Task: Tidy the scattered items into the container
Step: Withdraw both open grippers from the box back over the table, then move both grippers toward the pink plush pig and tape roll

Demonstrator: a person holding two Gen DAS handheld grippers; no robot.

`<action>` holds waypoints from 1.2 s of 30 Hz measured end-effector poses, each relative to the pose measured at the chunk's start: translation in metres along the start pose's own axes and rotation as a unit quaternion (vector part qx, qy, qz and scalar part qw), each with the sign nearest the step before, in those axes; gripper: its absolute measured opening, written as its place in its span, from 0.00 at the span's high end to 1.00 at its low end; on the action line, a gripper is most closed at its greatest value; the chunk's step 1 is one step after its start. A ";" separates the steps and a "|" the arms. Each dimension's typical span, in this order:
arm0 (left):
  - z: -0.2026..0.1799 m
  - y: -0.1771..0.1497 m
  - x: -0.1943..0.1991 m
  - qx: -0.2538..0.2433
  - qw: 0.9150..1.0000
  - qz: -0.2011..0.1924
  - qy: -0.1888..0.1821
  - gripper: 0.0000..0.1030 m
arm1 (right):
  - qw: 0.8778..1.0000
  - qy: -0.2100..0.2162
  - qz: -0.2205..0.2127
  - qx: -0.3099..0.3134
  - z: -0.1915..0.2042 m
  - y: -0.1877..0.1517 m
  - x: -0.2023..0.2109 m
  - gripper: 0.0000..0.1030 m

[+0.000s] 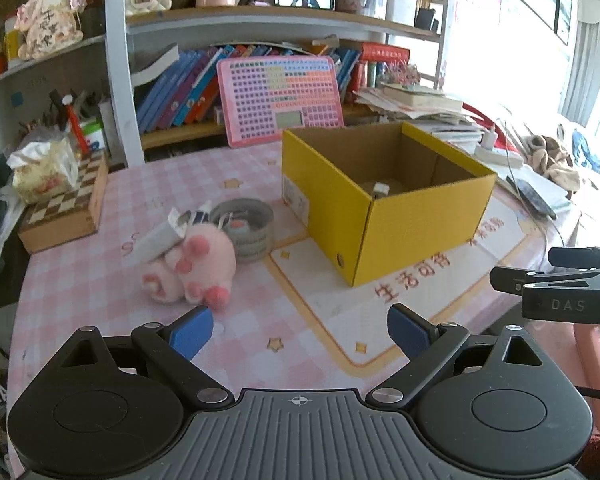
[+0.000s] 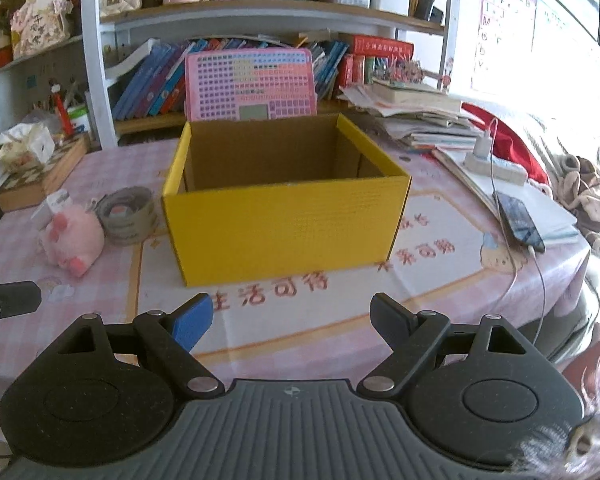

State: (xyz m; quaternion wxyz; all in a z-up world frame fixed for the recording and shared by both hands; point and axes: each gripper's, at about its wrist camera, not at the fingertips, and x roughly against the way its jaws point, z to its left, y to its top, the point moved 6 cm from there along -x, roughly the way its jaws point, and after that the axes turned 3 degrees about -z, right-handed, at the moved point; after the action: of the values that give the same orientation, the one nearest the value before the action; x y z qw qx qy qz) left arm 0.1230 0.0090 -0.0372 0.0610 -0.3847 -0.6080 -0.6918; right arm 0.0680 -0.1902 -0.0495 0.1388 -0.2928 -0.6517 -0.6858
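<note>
Both grippers sit low at the near edge of the table: our left gripper (image 1: 300, 330) has its blue pads spread wide with nothing between them, and our right gripper (image 2: 290, 326) is likewise spread and empty.

The yellow box (image 2: 284, 216) stands open in the middle of the pink checked tablecloth (image 1: 100, 280). Through the left camera we can see a small white item (image 1: 381, 189) already lying on its floor. Left of the box, the scattered things are bunched together: a pink plush pig (image 1: 204, 266), a roll of tape (image 1: 246, 228) touching it on the far side, and a small white packet (image 1: 168, 238) leaning against the pig.

We judge the task partly done and ourselves between picks. The left gripper points toward the pig, so the next move probably calls for advancing far and slightly left, closing on the soft body without dragging the packet or tape, then carrying it right over the box wall.

Readable writing: "DAS" on the right gripper's body (image 1: 568, 305) as seen from the left camera, and orange Chinese characters (image 2: 272, 292) printed on the cloth just near of the box. An alphabet chart (image 2: 500, 12) hangs far right.
</note>
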 end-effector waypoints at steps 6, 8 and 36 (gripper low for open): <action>0.013 -0.018 0.005 0.013 1.000 0.021 0.004 0.07 | 0.999 0.018 0.033 -0.003 0.015 -0.015 -0.002 0.16; 0.018 -0.025 0.005 0.017 0.999 0.030 0.009 0.07 | 0.999 0.026 0.047 -0.002 0.021 -0.020 -0.004 0.16; 0.071 -0.056 0.027 0.063 0.994 0.042 0.078 0.07 | 0.981 0.128 0.079 0.125 0.119 -0.029 -0.009 0.16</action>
State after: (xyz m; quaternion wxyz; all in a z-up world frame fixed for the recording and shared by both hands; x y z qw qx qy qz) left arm 0.1056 0.0968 -0.0675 0.1613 -0.3497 -0.6274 -0.6768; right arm 0.0853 -0.0732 -0.0808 0.3104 -0.2337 -0.6839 -0.6176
